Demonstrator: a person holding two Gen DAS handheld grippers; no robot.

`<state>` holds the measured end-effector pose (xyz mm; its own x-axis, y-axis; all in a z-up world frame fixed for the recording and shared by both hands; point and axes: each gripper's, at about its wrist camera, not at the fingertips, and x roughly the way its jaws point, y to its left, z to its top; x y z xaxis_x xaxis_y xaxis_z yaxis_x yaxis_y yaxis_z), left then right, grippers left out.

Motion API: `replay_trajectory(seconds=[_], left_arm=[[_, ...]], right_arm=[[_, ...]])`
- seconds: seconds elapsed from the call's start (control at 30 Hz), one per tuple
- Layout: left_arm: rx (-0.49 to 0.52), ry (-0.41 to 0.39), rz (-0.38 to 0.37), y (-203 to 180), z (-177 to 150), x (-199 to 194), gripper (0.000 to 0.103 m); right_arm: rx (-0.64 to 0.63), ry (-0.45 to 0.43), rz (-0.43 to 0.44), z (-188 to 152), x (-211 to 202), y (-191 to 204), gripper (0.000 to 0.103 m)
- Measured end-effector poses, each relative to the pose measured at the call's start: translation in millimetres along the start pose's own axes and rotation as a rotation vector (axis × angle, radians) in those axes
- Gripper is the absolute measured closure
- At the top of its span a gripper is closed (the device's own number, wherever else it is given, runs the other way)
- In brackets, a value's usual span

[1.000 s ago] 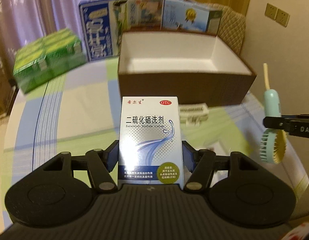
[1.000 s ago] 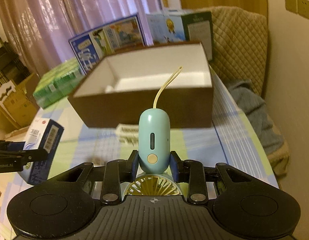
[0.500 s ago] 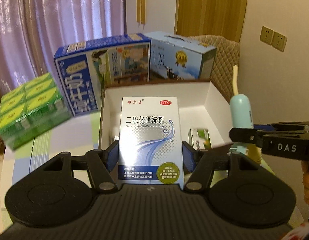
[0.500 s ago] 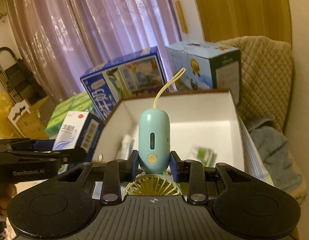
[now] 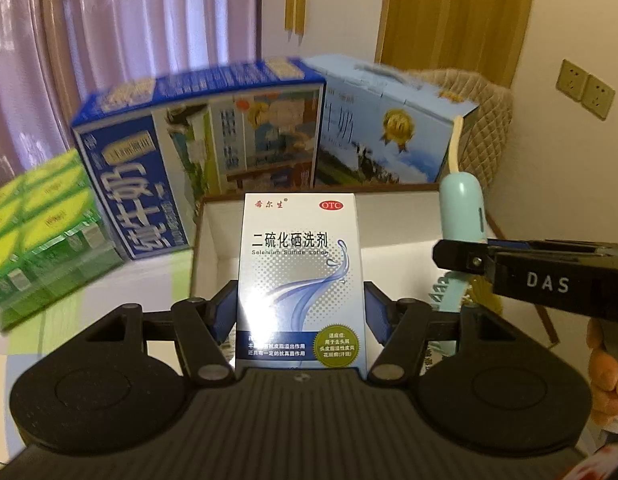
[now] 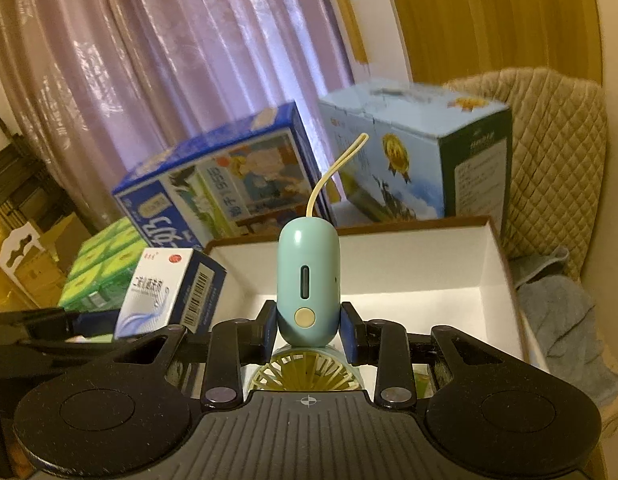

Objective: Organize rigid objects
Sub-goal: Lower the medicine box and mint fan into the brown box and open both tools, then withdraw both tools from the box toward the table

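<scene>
My left gripper (image 5: pixel 300 310) is shut on a white and blue medicine box (image 5: pixel 300 276) with an OTC mark, held upright over the open brown box (image 5: pixel 207 216) with a white inside. My right gripper (image 6: pixel 308 334) is shut on the handle of a teal handheld fan (image 6: pixel 308 280), its yellow strap sticking up and its fan head below the pads. In the left wrist view the fan (image 5: pixel 463 208) and the right gripper (image 5: pixel 455 254) hang over the box's right side. The right wrist view shows the medicine box (image 6: pixel 165 292) at the left, over the box's left wall (image 6: pixel 225 248).
Behind the brown box stand a dark blue milk carton (image 5: pixel 189 164) and a light blue carton (image 5: pixel 385 132). A pack of green boxes (image 5: pixel 41 232) lies to the left. A quilted chair (image 6: pixel 557 152) with a grey cloth (image 6: pixel 561 320) is at the right.
Both grippers have travelled forward from the table in front of the brown box to above its opening, carrying the medicine box and the fan. Neither grip has changed.
</scene>
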<state>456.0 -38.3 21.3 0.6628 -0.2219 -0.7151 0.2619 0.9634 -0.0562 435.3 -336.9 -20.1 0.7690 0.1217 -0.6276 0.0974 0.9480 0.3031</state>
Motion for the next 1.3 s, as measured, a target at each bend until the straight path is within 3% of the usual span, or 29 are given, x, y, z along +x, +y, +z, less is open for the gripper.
replay_trajectory(seconds=[0.33,0.67,0.77,0.83,1.3], left_arm=[[-0.025,0.173,-0.014,5.2,-17.0,71.6,0.042],[-0.01,0.226,-0.064,1.3,-31.2,93.0,0.041],[0.009,0.213,-0.055,0.4,-27.9,89.0,0.037],[0.014,0.202,-0.052,1.5,-24.5,84.7,0.036],[-0.038,0.136,-0.055,17.1,-25.1,32.9,0.036]], right_arm=[[0.076,0.183,-0.026,-23.8,69.3,-21.8,0.074],[0.093,0.274,-0.023,-26.2,85.4,-28.5,0.073],[0.113,0.265,-0.008,-22.2,84.9,-29.4,0.064],[0.091,0.227,-0.018,-18.2,77.4,-27.5,0.033],[0.064,0.145,-0.03,-26.7,18.1,-24.1,0.031]])
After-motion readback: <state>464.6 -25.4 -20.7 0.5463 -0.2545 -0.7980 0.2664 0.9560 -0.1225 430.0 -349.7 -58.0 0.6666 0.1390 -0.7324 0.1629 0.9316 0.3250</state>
